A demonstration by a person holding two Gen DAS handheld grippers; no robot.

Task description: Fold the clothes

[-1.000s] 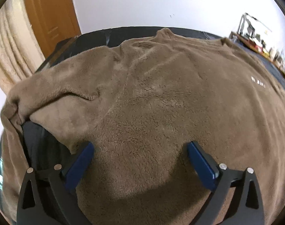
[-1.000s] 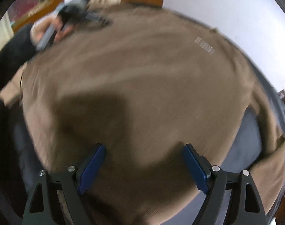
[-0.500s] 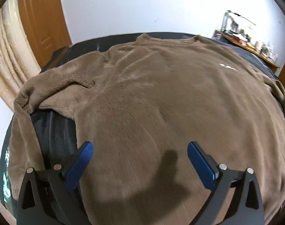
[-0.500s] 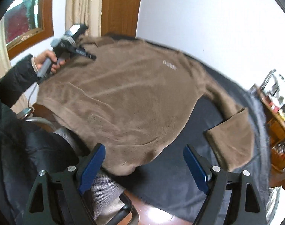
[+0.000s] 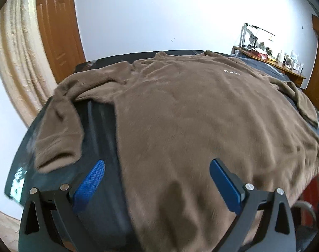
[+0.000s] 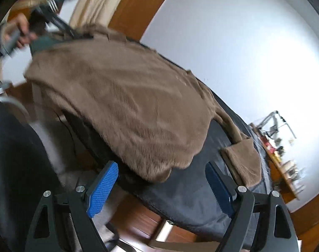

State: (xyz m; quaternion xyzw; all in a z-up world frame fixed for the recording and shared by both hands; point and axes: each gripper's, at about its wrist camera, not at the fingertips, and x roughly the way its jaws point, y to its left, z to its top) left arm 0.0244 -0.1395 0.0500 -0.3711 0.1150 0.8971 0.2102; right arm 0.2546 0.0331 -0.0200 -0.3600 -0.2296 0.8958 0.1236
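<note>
Lying spread flat, front up, the brown fleece sweater point(image 5: 190, 113) covers most of the dark bench point(image 5: 100, 126), both sleeves out to the sides and the hem at the near edge. Both the left gripper point(image 5: 157, 182) and the right gripper point(image 6: 161, 185) hover spread wide, holding nothing. Any fold here goes best with a sleeve cuff or hem corner pinched through the full pile and carried across low, since plush fabric slips. Beyond the sweater stand a white wall point(image 5: 159, 14), a wooden door point(image 5: 58, 27) and a cluttered side table point(image 5: 270, 59).
</note>
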